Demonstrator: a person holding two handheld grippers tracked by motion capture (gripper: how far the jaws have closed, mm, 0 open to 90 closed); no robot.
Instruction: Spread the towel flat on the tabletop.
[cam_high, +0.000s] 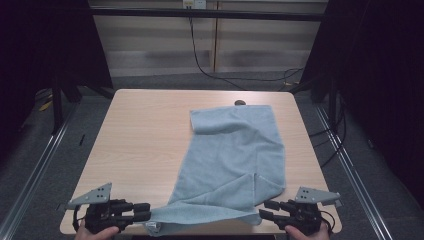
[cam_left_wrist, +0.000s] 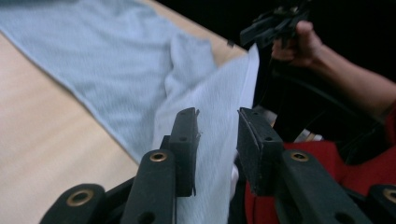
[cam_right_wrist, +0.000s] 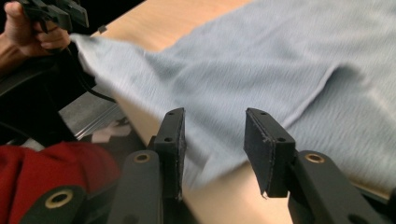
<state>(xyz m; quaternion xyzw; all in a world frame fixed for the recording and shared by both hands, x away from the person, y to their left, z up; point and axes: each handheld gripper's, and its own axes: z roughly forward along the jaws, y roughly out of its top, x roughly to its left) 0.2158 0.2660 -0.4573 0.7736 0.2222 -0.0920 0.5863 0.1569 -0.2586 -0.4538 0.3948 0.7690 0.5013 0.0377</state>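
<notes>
Pale wood-grain tabletop (cam_high: 145, 130) with rounded corners carries a soft, blue-grey terry towel (cam_high: 235, 155), rumpled and partly folded over, its near edge drooping off the front. Left claw (cam_high: 145, 211) lies level at the towel's near left corner, jaws parted narrowly with cloth between them, pads not pressing. Right claw (cam_high: 265, 210) lies level just beside the near right corner, jaws moderately apart, nothing gripped. Both point inward toward each other, each gripped by a hand from below
</notes>
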